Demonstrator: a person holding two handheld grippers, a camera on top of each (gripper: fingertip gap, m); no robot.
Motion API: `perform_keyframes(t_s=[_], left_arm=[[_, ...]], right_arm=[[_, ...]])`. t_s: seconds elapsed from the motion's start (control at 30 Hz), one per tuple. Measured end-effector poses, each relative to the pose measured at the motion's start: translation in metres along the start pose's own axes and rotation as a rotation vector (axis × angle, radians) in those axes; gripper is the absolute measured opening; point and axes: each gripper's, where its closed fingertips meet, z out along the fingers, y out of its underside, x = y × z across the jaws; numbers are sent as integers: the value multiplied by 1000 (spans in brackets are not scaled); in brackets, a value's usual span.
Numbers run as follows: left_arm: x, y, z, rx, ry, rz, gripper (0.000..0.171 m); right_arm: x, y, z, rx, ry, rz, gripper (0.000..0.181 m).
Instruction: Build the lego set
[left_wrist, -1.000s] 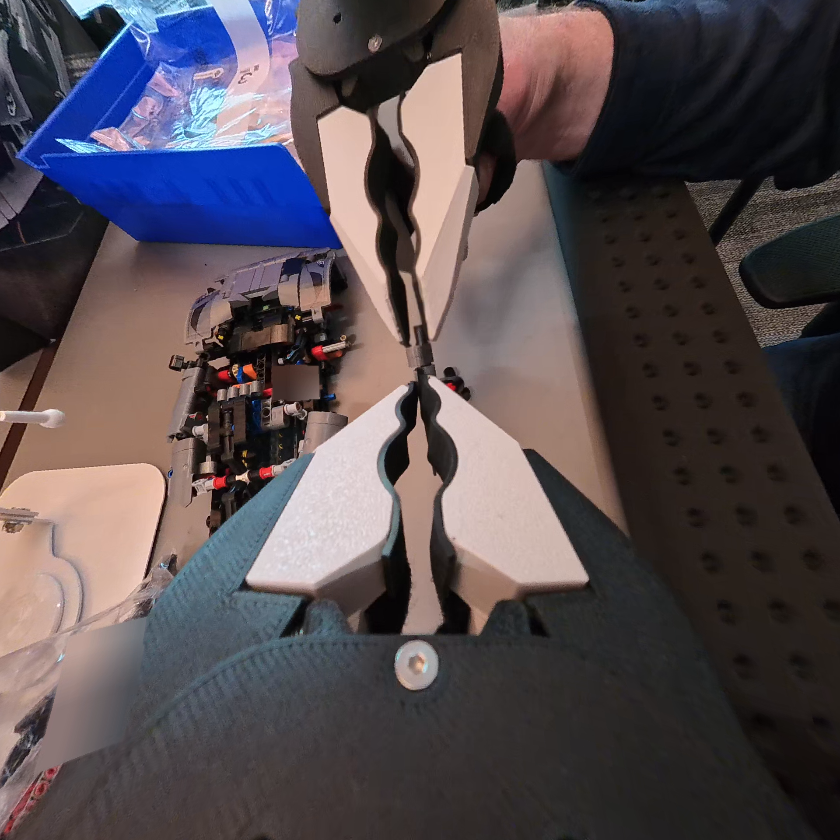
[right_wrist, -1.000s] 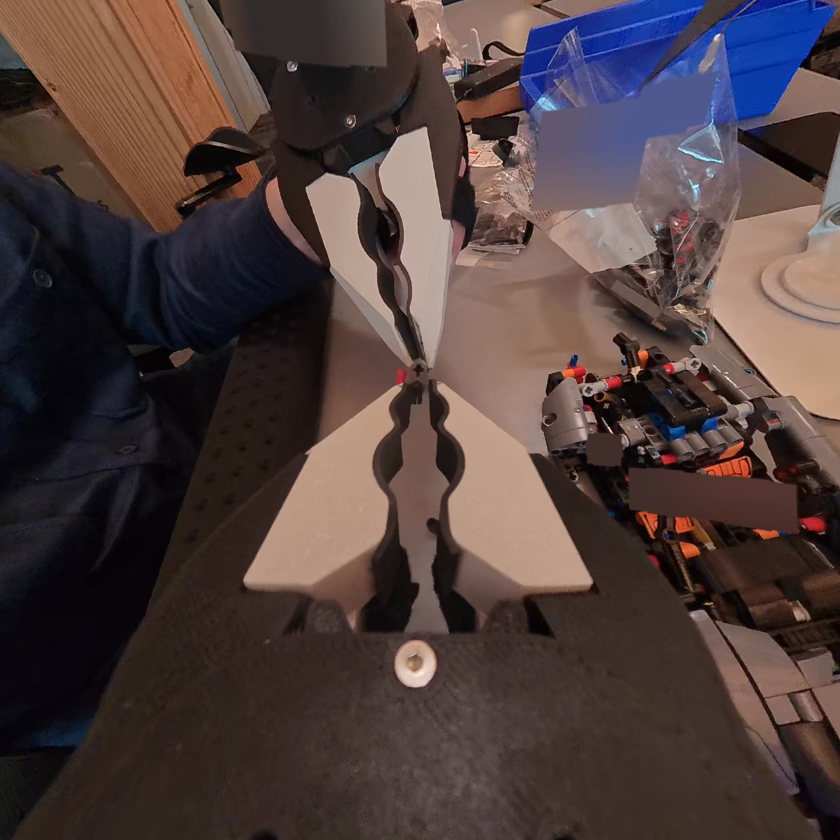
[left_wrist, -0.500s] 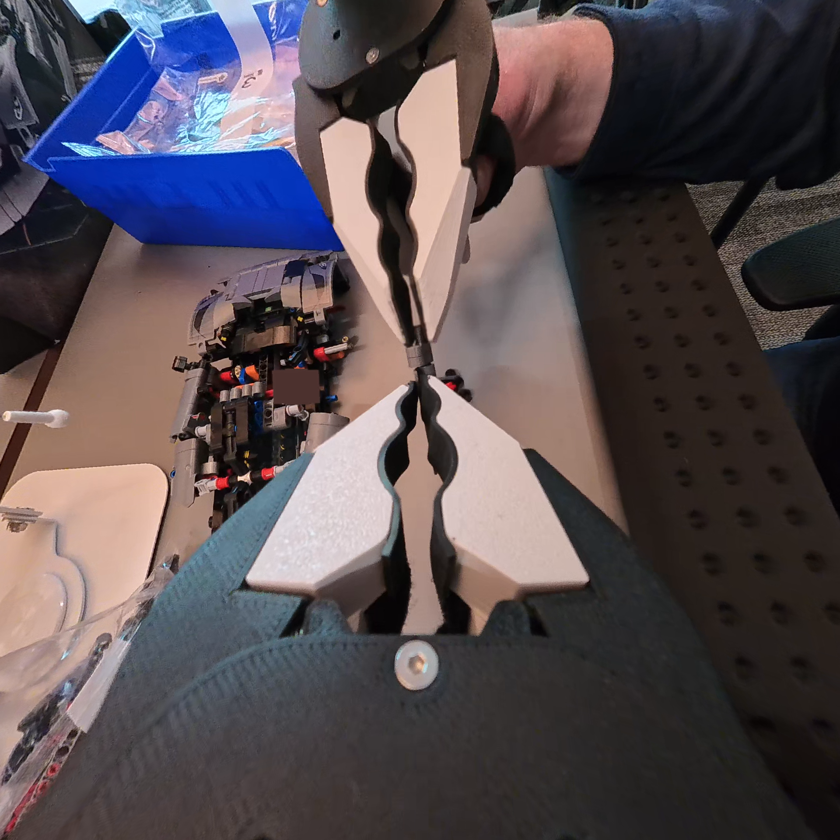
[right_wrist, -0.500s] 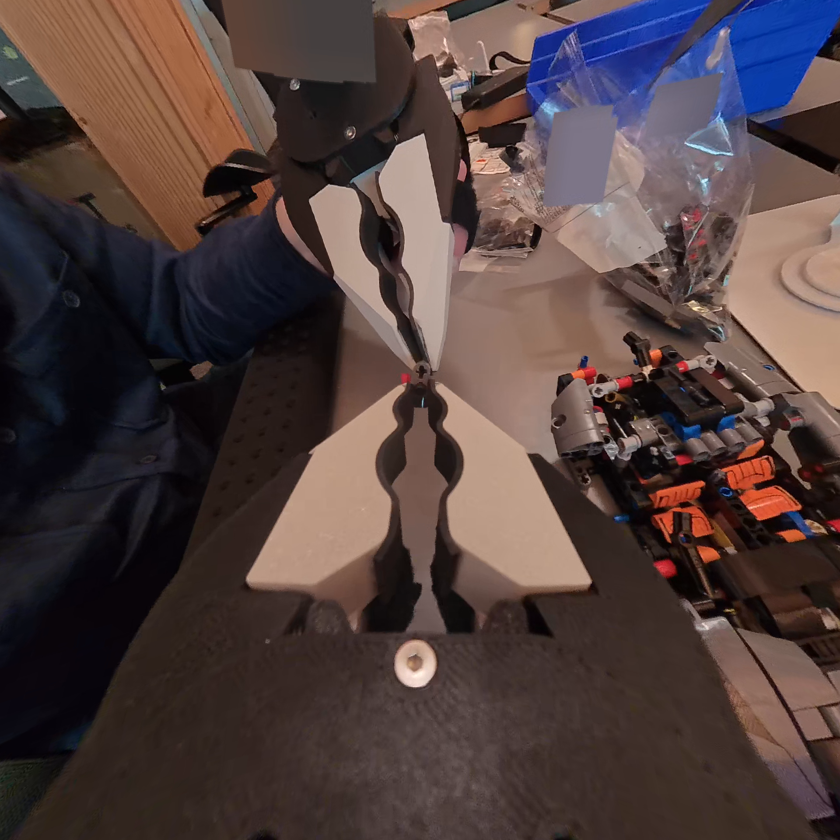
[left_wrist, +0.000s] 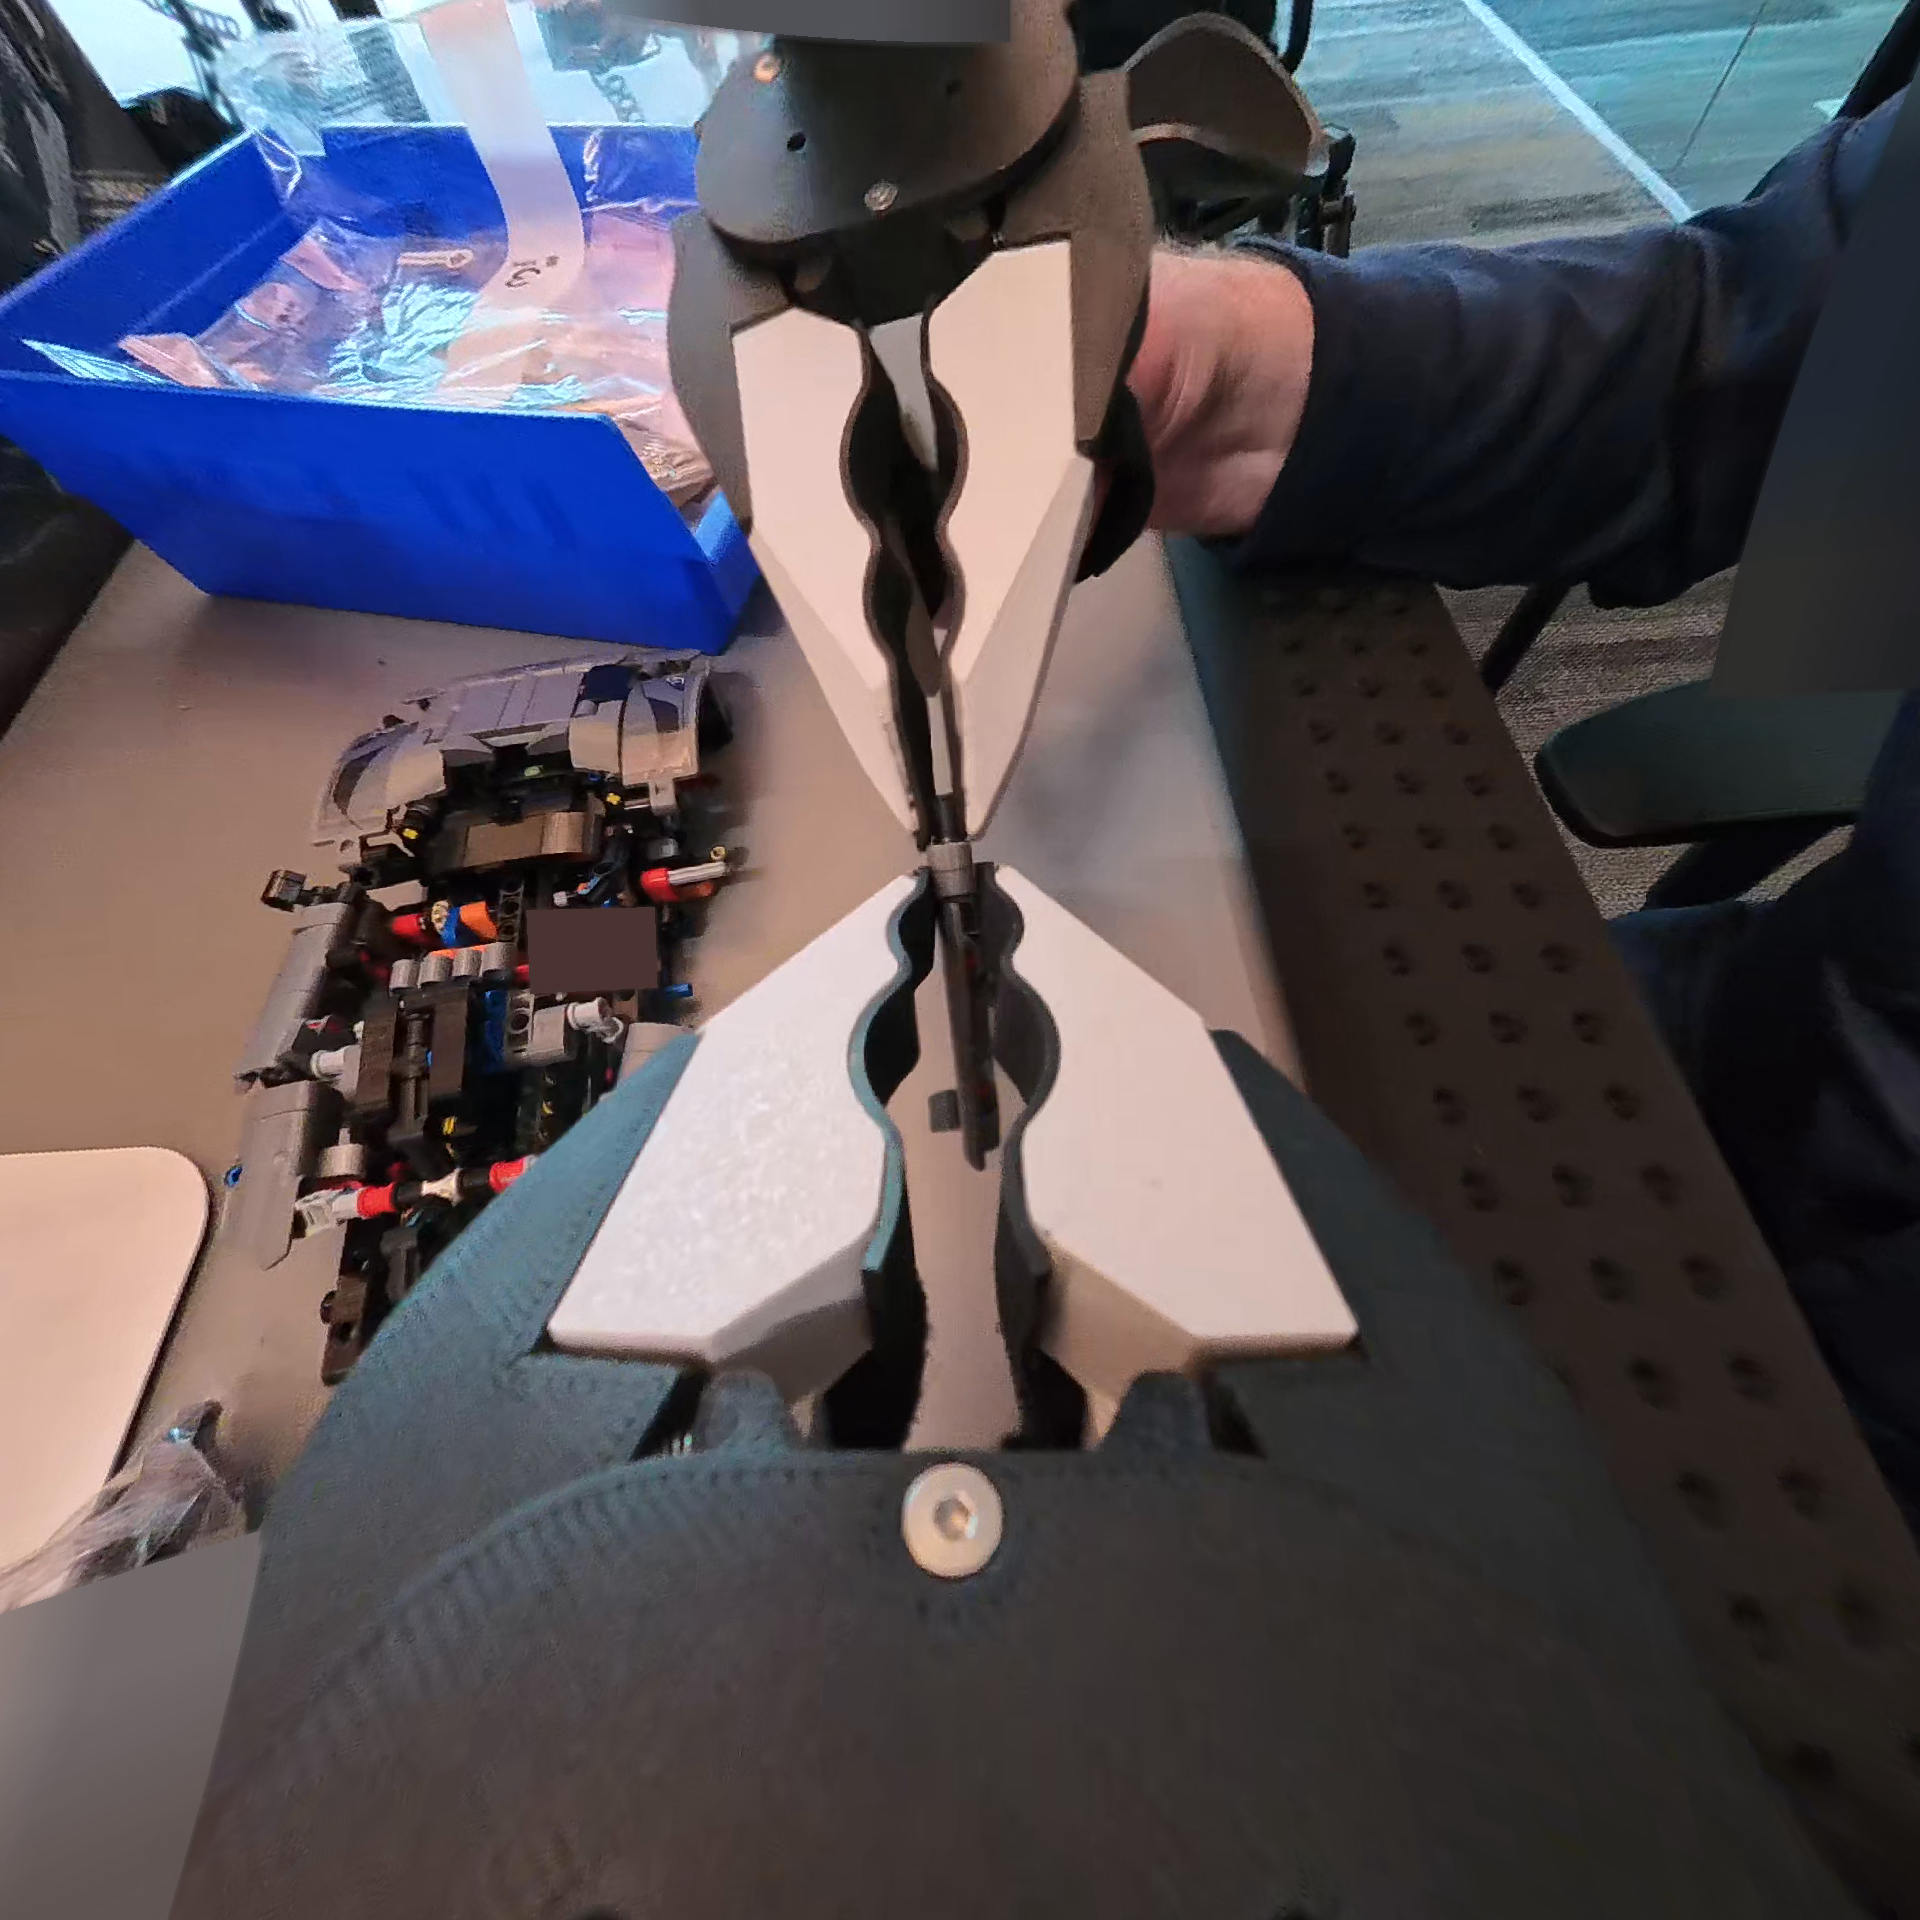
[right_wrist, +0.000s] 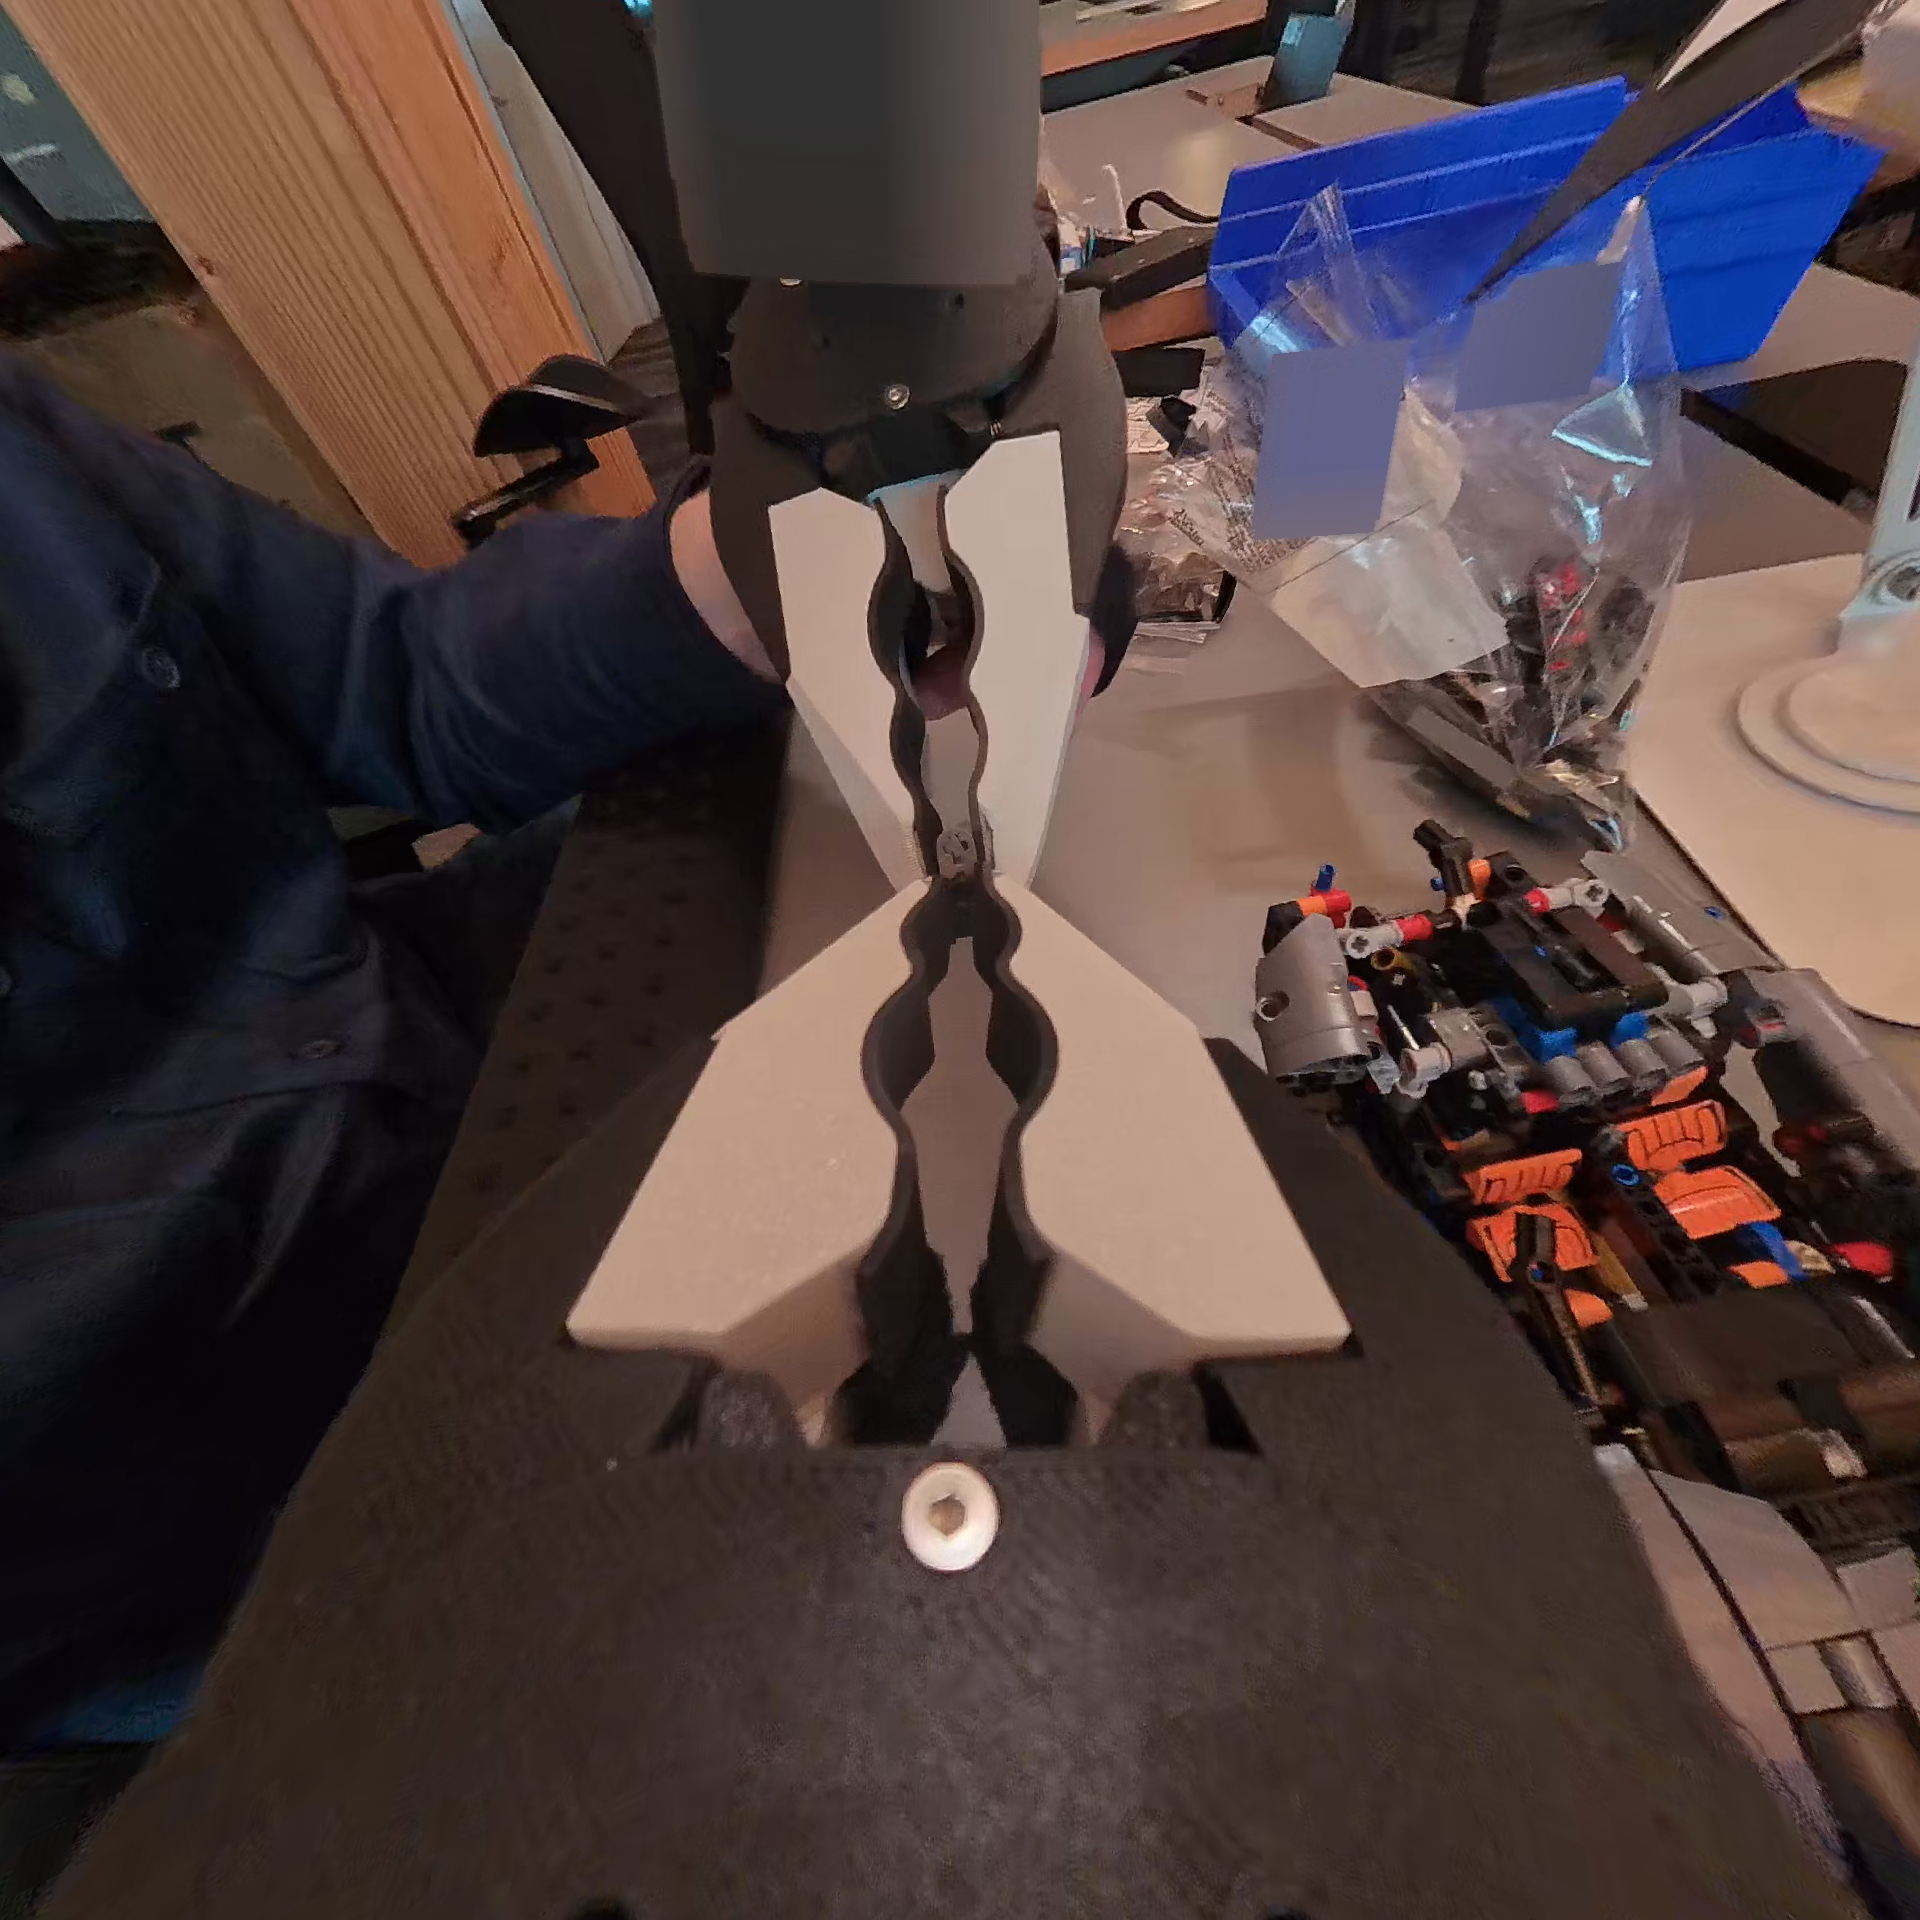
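Since a second earlier, we had raised both tools, tips meeting. Our left hand-held gripper (left_wrist: 951, 902) clenched a black axle (left_wrist: 971, 1023); our right hand-held gripper (right_wrist: 954, 883), at twelve o'clock, pinched the grey connector (left_wrist: 950, 860) for alignment. Lego car (left_wrist: 468, 935) lay on the desk (left_wrist: 156, 831) at nine o'clock.

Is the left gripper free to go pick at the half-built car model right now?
Probably not: the left gripper is shut on a thin dark piece, meeting the right gripper tip to tip. The car model lies uncovered beside them, so only its load hinders it.
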Motion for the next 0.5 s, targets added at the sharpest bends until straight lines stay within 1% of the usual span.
perform_keyframes(t_s=[0.13,0.3,0.37,0.4,0.43,0.47,0.5], left_arm=[[0,2,-1,-30,-36,66,4],[4,3,-5,-86,-77,150,4],[4,2,-6,-74,-83,153,4],[4,2,-7,-76,-86,161,4],[-4,14,-10,-152,-128,166,4],[-19,41,-17,-265,-189,158,4],[-19,43,-20,-225,-167,104,4]], right_arm=[[-2,1,1,-30,29,-58,2],[-7,1,2,-33,24,-78,2],[-8,-1,2,-27,33,-97,2],[-10,-5,-1,1,25,-99,2],[-12,-16,-11,68,20,-94,2],[-10,-29,-28,152,31,-85,2],[-7,-35,-42,206,44,-71,2]])
